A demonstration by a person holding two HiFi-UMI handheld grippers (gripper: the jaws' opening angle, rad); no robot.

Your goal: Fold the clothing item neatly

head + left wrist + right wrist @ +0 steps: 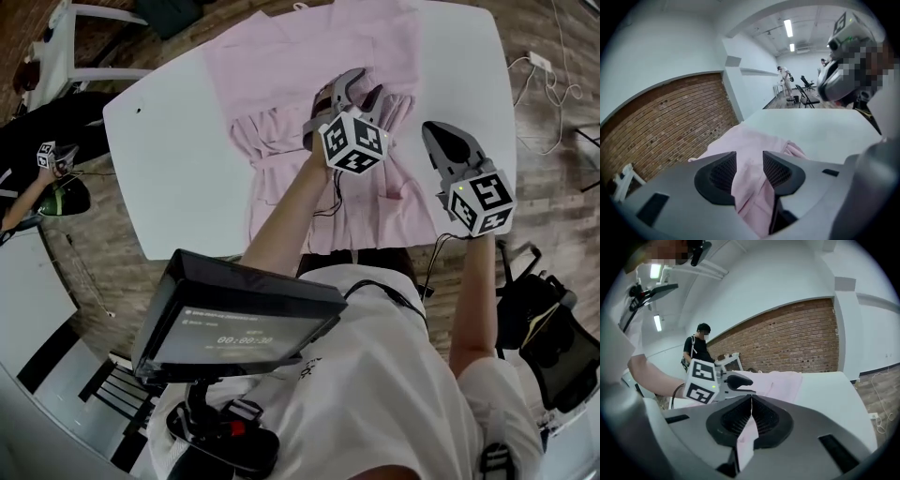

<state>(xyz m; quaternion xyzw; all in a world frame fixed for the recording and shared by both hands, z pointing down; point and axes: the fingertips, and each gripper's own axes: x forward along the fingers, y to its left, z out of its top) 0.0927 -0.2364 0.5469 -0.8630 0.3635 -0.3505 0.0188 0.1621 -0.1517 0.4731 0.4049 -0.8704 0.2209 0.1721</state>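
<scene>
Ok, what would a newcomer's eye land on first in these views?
The pink garment spread across the white table, bunched at its middle, draws the eye first. The left gripper sits on that bunch, jaws apart with fabric between them; the right gripper, over the table's right side, is shut on a thin pinch of the same pink cloth.

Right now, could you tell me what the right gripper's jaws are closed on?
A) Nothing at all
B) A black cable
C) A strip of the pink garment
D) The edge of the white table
C: in the right gripper view, the right gripper has its jaws together on a thin strip of the pink garment, which hangs down below the pads.
</scene>
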